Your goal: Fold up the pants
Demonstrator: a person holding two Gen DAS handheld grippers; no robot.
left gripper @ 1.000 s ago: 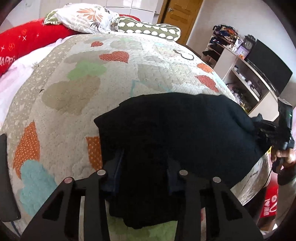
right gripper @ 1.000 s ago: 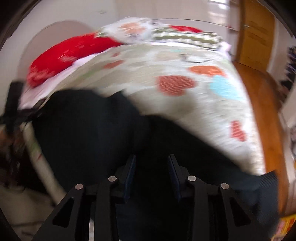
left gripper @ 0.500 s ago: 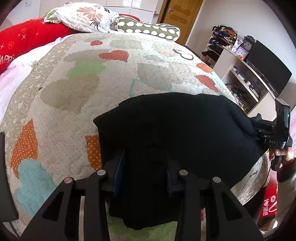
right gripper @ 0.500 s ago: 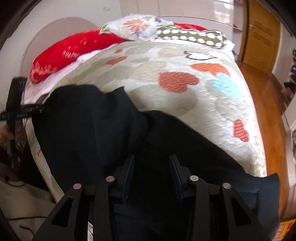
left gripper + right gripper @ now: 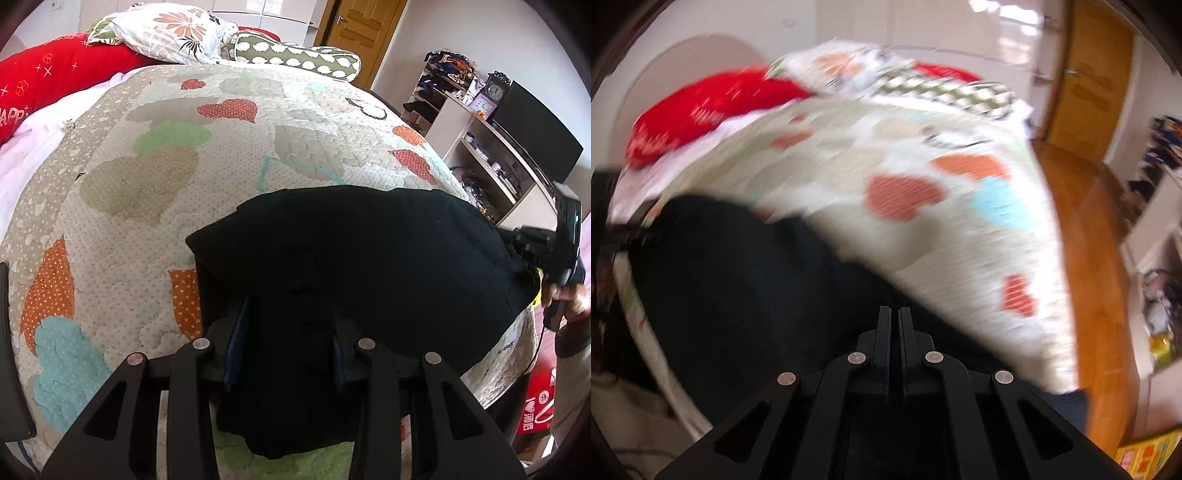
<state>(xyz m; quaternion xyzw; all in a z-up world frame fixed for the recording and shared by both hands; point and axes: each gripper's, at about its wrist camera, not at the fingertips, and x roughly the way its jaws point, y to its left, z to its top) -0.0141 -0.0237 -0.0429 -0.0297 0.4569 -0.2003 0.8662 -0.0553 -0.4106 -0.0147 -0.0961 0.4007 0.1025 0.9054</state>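
Black pants (image 5: pixel 369 258) lie folded on the heart-patterned quilt (image 5: pixel 147 184) near the bed's front edge. My left gripper (image 5: pixel 290 332) is shut on a thick bunch of the pants' near edge, and a flap of cloth hangs below the fingers. In the right wrist view, which is blurred, my right gripper (image 5: pixel 894 314) is shut, hovering over the pants (image 5: pixel 738 277) with no cloth visible between its fingers. From the left wrist view the right gripper (image 5: pixel 524 240) shows at the pants' right edge, held by a hand (image 5: pixel 569 295).
A red pillow (image 5: pixel 55 74), a floral pillow (image 5: pixel 173 33) and a dotted bolster (image 5: pixel 295 55) line the bed's far end. A shelf unit with a TV (image 5: pixel 498 155) stands to the right. Wooden floor (image 5: pixel 1089 258) runs beside the quilt (image 5: pixel 923 240).
The right gripper's jaws, apart around black cloth before, have snapped together, and that gripper has lifted a little. The left gripper and the pants it holds have not moved.
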